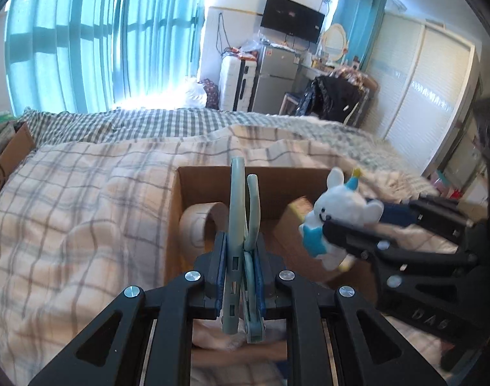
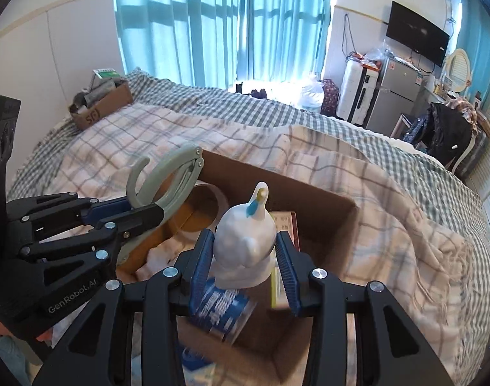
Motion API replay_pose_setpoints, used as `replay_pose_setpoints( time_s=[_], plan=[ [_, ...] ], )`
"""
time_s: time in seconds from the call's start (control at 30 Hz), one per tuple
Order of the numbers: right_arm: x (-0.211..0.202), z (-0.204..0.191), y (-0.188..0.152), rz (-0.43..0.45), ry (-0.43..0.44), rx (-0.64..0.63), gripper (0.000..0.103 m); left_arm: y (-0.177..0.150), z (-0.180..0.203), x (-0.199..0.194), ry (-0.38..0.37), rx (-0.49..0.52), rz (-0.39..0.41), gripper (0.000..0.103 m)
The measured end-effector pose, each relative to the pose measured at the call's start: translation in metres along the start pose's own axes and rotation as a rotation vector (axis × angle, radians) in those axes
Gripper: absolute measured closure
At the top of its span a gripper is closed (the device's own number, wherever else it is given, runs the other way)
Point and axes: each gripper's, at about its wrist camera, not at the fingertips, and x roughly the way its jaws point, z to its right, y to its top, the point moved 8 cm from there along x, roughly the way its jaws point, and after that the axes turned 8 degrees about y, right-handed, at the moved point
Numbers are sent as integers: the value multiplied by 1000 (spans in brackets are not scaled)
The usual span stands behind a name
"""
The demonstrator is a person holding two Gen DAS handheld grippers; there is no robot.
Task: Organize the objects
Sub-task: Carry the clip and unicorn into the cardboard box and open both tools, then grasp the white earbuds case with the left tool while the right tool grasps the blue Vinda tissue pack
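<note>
Checked bedding (image 2: 390,193) supports the open cardboard box (image 2: 325,199); right gripper (image 2: 245,254) clamps a plush rabbit (image 2: 245,241) above it, left gripper (image 1: 238,254) clamps a grey-green clip (image 1: 241,212) alongside, both apparently positioned for depositing.

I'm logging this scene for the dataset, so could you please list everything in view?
box: one, brown cardboard, open, on the bed under both grippers
tape roll: one, tan, inside the box at its far left
can: one, blue and white, inside the box
hanger: one, pale green, folding, held above the box
plush: one, white with blue, held above the box
blanket: one, cream plaid, on the bed around the box
second box: one, brown, filled, at the bed's far corner
curtains: teal, at the window
TV: one, black, on the wall
fridge: one, silver, below the TV
left gripper: black, shut on the hanger
right gripper: black, shut on the plush
</note>
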Motion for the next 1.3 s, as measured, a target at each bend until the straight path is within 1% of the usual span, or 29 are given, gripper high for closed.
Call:
replay_pose_setpoints(
  time_s=[0.03,0.07,0.1,0.13,0.17,0.2,0.23,0.3,0.33,0.4,0.47,0.57,0.63,0.7,0.77,0.8,0.83,0.9,0.97,1.03,1.1,1.17,1.2,1.23,1.3],
  plan=[
    [5,1,2,8,10,2,61,-2,-1,4,8,11,1,88],
    [9,4,3,16,13,9,55,-4,-2,5,6,14,3,86],
    [11,7,3,25,8,23,40,-5,-3,6,-8,10,6,86],
    [10,10,3,42,9,34,34,-6,-4,6,-20,2,10,80],
    [8,12,3,55,17,41,34,-7,-5,5,-30,-5,11,64],
    [4,13,3,66,27,48,34,-7,-6,4,-27,-8,11,55],
    [0,14,4,73,26,48,34,-6,-9,-2,-10,-15,23,43],
    [-17,15,5,96,3,36,34,-2,-11,-14,4,-19,47,41],
    [-25,15,6,101,-11,32,34,0,-11,-19,7,-19,46,38],
    [-41,15,6,109,-32,26,33,0,-12,-32,29,-25,43,31],
    [-63,14,4,120,-54,19,33,-3,-11,-52,68,-32,54,19],
    [-98,13,-3,146,-75,15,29,-8,-9,-74,103,-29,68,12],
    [-121,11,-10,162,-88,17,23,-15,-8,-89,116,-48,72,8],
    [-141,11,-23,175,-101,27,21,-26,-6,-101,121,-80,78,7],
    [-153,11,-38,182,-100,39,17,-37,-3,-107,139,-96,73,6],
    [-156,11,-50,182,-100,53,13,-45,-2,-108,155,-102,69,5],
    [-156,11,-60,183,-100,62,12,-56,1,-107,166,-104,59,5],
    [-147,11,-81,163,-85,76,12,-77,7,-100,174,-102,29,5],
    [-131,12,-99,132,-76,93,12,-99,12,-91,199,-105,11,5],
    [-111,15,-116,102,-96,95,12,-122,20,-77,204,-92,-11,5],
    [-92,19,-132,71,-118,103,12,-146,25,-59,226,-64,-77,5],
    [-78,22,-147,42,-106,124,12,-167,25,-41,275,-51,-133,5],
    [-72,23,-154,29,-93,133,12,-176,26,-33,277,-52,-162,5],
    [-68,24,-157,20,-84,138,12,-183,29,-25,259,-53,-190,5],
    [-64,26,-163,8,-76,152,12,-191,33,-18,238,-46,-211,7]
  ],
)
